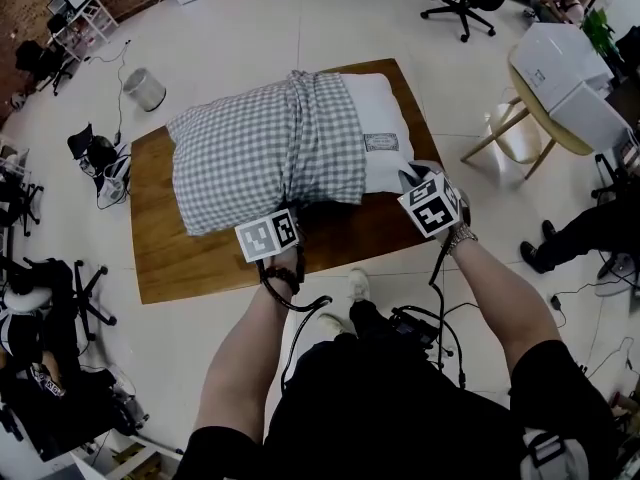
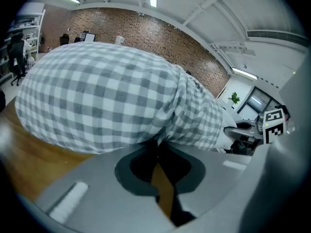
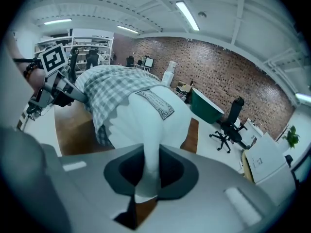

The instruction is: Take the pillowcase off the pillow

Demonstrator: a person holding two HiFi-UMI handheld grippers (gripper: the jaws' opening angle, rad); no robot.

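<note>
left tongs (image 2: 156, 147) clamped on pillowcase (image 2: 107, 101) hem | right tongs (image 3: 148, 155) pinching bare pillow (image 3: 146, 123) corner | pillow lies on counter (image 1: 200, 263)

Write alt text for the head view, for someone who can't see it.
Seen from above, the left gripper pinches the checked pillowcase and the right gripper pinches the bare end of the white pillow, on a wooden table.

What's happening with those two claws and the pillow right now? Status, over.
Left claw shut on pillowcase. Right claw shut on bare pillow end. Pillowcase covers most of pillow. Nothing blocking.
</note>
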